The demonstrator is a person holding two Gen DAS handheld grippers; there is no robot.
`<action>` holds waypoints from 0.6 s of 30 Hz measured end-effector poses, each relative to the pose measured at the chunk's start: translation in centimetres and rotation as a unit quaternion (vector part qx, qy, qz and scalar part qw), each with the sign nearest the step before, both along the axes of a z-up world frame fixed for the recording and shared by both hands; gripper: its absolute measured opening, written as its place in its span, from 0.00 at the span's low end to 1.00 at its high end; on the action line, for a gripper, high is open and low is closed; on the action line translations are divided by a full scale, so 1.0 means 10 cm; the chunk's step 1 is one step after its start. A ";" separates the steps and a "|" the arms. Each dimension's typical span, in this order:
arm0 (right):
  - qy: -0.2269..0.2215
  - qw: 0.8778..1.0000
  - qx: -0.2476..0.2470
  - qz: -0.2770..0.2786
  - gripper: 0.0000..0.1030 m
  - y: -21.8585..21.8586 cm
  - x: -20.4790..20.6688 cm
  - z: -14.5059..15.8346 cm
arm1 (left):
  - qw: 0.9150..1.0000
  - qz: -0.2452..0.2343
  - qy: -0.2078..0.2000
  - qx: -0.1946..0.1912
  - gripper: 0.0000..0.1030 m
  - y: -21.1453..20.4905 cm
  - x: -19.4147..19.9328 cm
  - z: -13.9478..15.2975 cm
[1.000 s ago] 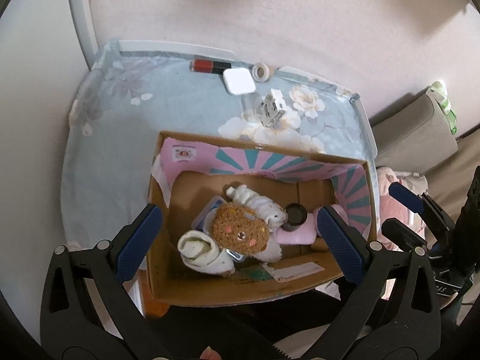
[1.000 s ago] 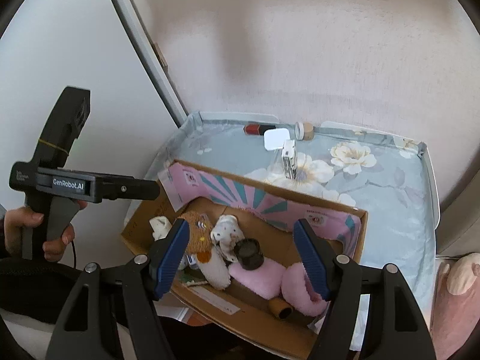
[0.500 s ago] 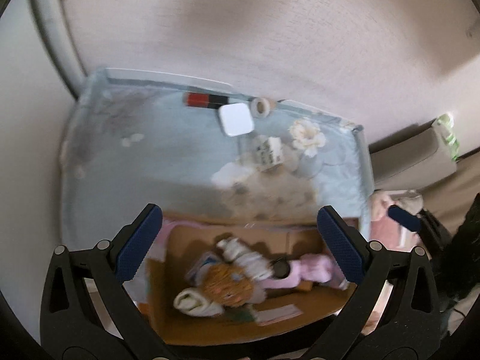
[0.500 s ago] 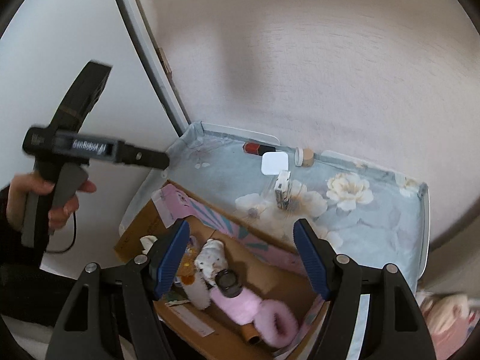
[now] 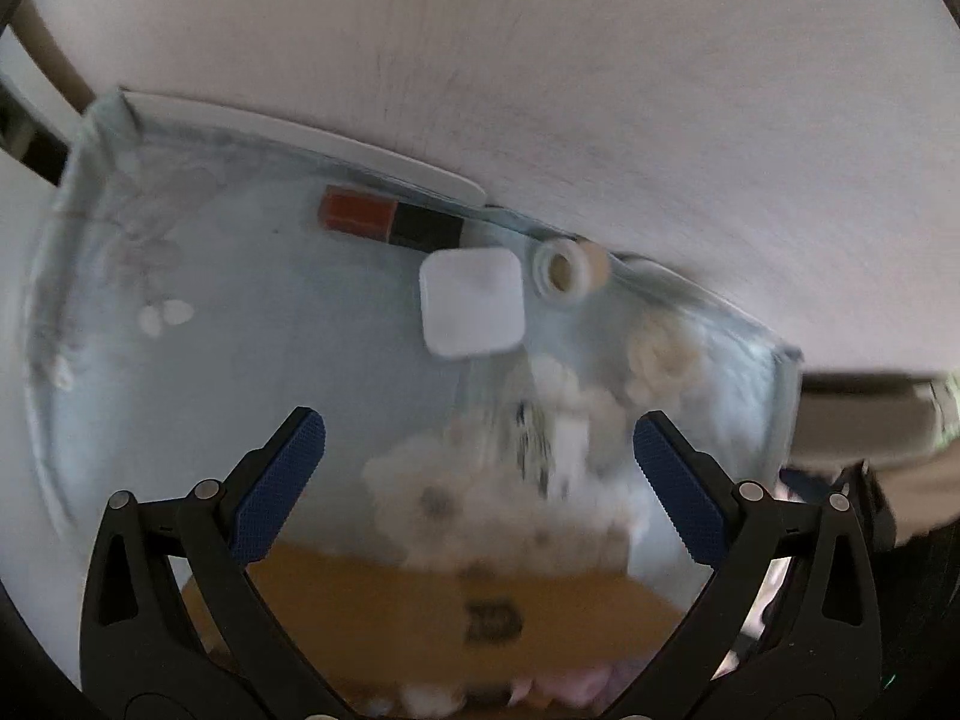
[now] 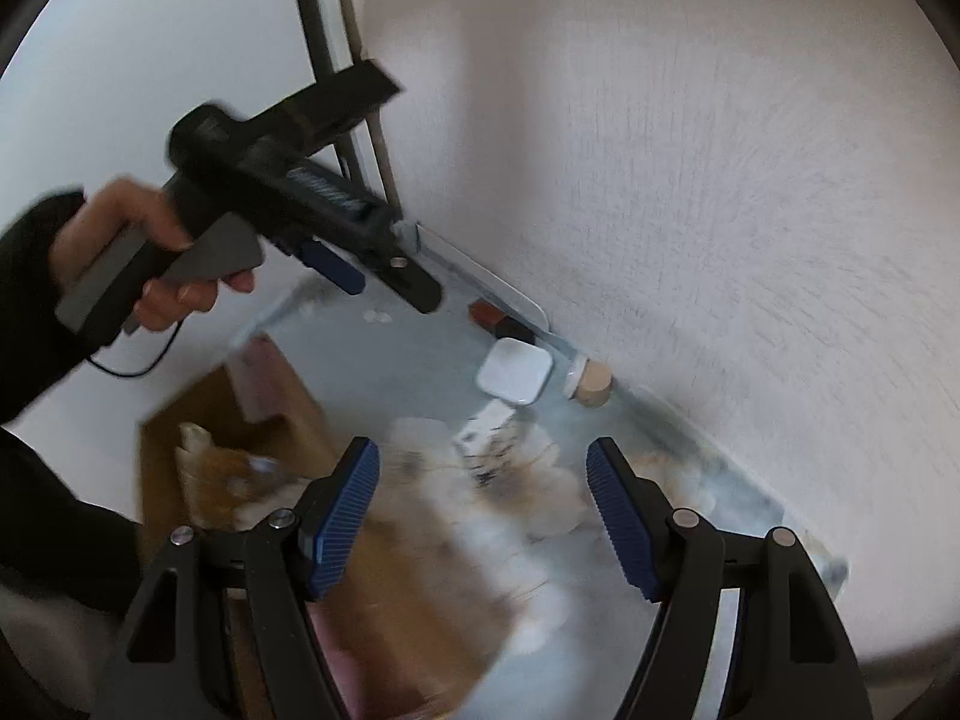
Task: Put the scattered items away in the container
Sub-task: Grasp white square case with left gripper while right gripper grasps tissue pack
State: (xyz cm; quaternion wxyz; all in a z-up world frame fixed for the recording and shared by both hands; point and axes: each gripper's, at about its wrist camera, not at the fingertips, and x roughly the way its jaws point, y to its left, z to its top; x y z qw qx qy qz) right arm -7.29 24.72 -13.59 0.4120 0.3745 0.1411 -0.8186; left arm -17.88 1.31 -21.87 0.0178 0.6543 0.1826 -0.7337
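Both views are motion-blurred. On the floral blue table cloth (image 5: 240, 360) lie a red and black tube (image 5: 390, 221), a white square case (image 5: 471, 302), a small white roll (image 5: 561, 270) and a small white boxed item (image 5: 552, 444). The cardboard box (image 5: 468, 606) with soft toys sits at the near edge. My left gripper (image 5: 477, 483) is open and empty above the table, just past the box's far wall. My right gripper (image 6: 483, 519) is open and empty above the box (image 6: 240, 420) and the boxed item (image 6: 486, 423). The left gripper (image 6: 378, 276) also shows in the right wrist view, over the table's far left.
A pale wall (image 6: 690, 180) runs right behind the table's raised rim (image 5: 336, 138). A grey cushioned seat (image 5: 864, 420) stands to the right of the table. The white case (image 6: 515, 370), tube (image 6: 501, 320) and roll (image 6: 591, 382) lie close to the wall.
Both grippers have moved forward over the table toward the items at the wall. The box has slid to the bottom of both views. Both stay open.
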 end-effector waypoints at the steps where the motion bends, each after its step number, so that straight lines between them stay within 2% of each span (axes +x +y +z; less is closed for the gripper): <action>1: 0.005 1.000 -0.004 0.016 0.66 -0.02 -0.06 -0.13 | 1.000 0.010 0.000 -0.002 0.99 0.02 -0.07 -0.10; 7: -0.003 0.996 -0.004 0.084 0.66 -0.17 -0.28 -0.66 | 0.999 0.038 -0.006 -0.018 0.97 0.12 -0.26 -0.48; 10: -0.009 0.994 -0.012 0.104 0.66 -0.22 -0.35 -0.84 | 0.998 0.040 -0.011 -0.041 0.94 0.17 -0.28 -0.60; 13: -0.007 0.992 -0.016 0.122 0.66 -0.27 -0.42 -0.96 | 0.997 0.038 -0.016 -0.070 0.94 0.21 -0.29 -0.68; 18: -0.007 0.989 -0.032 0.148 0.66 -0.34 -0.50 -1.07 | 0.996 0.046 -0.024 -0.077 0.90 0.25 -0.31 -0.81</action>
